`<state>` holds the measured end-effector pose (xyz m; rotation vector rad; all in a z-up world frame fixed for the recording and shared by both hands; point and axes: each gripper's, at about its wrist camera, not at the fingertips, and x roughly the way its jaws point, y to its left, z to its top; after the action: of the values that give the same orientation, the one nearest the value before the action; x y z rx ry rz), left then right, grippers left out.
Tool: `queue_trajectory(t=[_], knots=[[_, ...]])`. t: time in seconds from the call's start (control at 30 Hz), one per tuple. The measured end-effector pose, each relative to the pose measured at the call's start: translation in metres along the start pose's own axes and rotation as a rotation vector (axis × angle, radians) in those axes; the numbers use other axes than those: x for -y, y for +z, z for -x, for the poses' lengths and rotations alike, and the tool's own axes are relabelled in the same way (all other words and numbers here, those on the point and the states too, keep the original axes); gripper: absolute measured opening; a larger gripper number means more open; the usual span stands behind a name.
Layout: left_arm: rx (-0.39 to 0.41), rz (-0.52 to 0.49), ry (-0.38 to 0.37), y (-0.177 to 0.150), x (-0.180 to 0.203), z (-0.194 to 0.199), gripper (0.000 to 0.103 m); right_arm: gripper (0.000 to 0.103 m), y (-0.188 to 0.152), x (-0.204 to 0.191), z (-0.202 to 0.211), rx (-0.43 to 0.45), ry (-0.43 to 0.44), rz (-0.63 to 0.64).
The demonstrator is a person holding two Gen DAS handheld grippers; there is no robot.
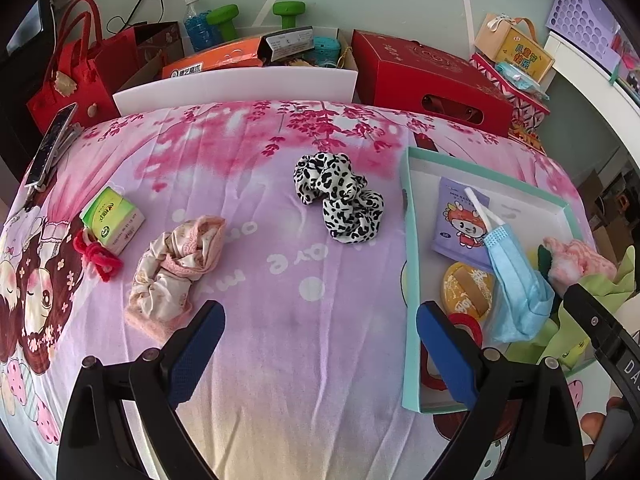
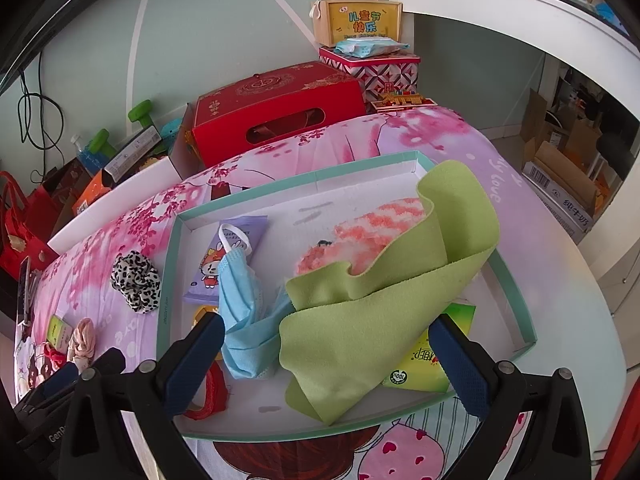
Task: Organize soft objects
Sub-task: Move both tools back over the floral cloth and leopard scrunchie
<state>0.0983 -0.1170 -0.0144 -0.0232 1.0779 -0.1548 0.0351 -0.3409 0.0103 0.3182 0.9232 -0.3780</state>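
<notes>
A teal-rimmed tray (image 2: 168, 280) on the bed holds a green cloth (image 2: 360, 308), a pink fuzzy sock (image 2: 372, 228), a blue face mask (image 2: 240, 308) and a purple packet (image 2: 228, 256). My right gripper (image 2: 326, 326) hangs open over the tray; the green cloth lies loose between its fingers, untouched by the pads. To the left of the tray (image 1: 408, 240), my left gripper (image 1: 320, 314) stands open over bare bedsheet. Beyond it lie a leopard-print scrunchie (image 1: 340, 196), a peach scrunchie (image 1: 176, 272) and a red hair tie (image 1: 98, 256).
A green tissue pack (image 1: 114, 220) and a phone (image 1: 52, 144) lie at the bed's left side. Another tissue pack (image 2: 424, 364) and a red lace band (image 2: 208, 392) lie in the tray. A red box (image 1: 432, 76), a white bin (image 1: 240, 84) and a red bag (image 1: 76, 76) line the far edge.
</notes>
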Motion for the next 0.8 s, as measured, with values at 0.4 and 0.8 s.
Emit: queue_trajectory(t=[0.4,0.8], knots=[[0.01,0.011,0.048,0.009,-0.029,0.012,0.097,0.103,0.0,-0.023,0.009,0.015,0.021,0.038],[0.042,0.151,0.134,0.017,-0.108,0.03,0.097,0.103,-0.012,-0.106,0.021,0.033,0.12,0.211]])
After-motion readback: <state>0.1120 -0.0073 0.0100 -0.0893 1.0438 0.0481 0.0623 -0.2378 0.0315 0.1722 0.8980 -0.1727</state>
